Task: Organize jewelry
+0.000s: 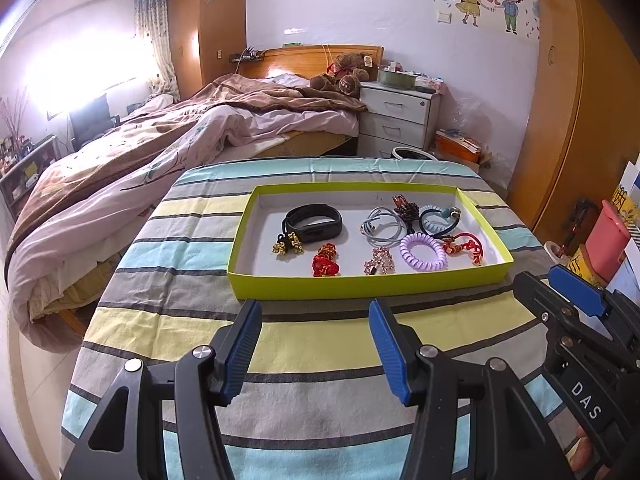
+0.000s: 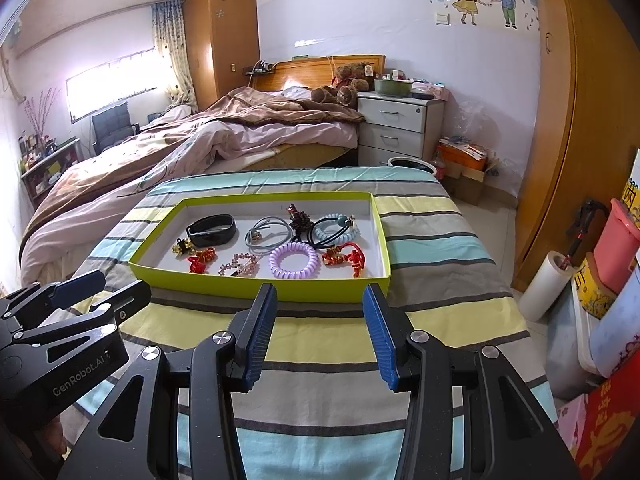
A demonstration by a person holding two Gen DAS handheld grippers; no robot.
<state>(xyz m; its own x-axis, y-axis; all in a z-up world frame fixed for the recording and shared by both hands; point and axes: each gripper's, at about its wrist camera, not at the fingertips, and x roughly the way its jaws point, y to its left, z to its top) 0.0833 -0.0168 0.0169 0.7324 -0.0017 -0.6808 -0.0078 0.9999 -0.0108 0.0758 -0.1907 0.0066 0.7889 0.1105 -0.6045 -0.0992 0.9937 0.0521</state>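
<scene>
Lime-green tray [image 1: 360,282] sits mid-frame on the striped cloth [image 1: 304,344] of the desk, its long axis running left-right across both views, open side up. All the jewelry in view lies inside it, none on the cloth.

Left part of the tray: black wristband [image 1: 313,222] lying flat, long axis left-right; gold charm [image 1: 288,243]; red knot ornaments [image 1: 326,262].

Right part: grey cord loop [image 1: 382,226], purple coil hair tie [image 1: 423,251], pink beaded clip [image 1: 379,262], red tassel charm [image 1: 464,249], plus a tangle of black ties at the back (crowded, some touching).

Left claw [image 1: 316,354] and right claw [image 2: 320,334]: both spread, holding nothing, low at the bottom of the frame, short of the tray's near wall. Likely held back to keep the tray in view. Fits either sorting pending or sorting finished.
</scene>
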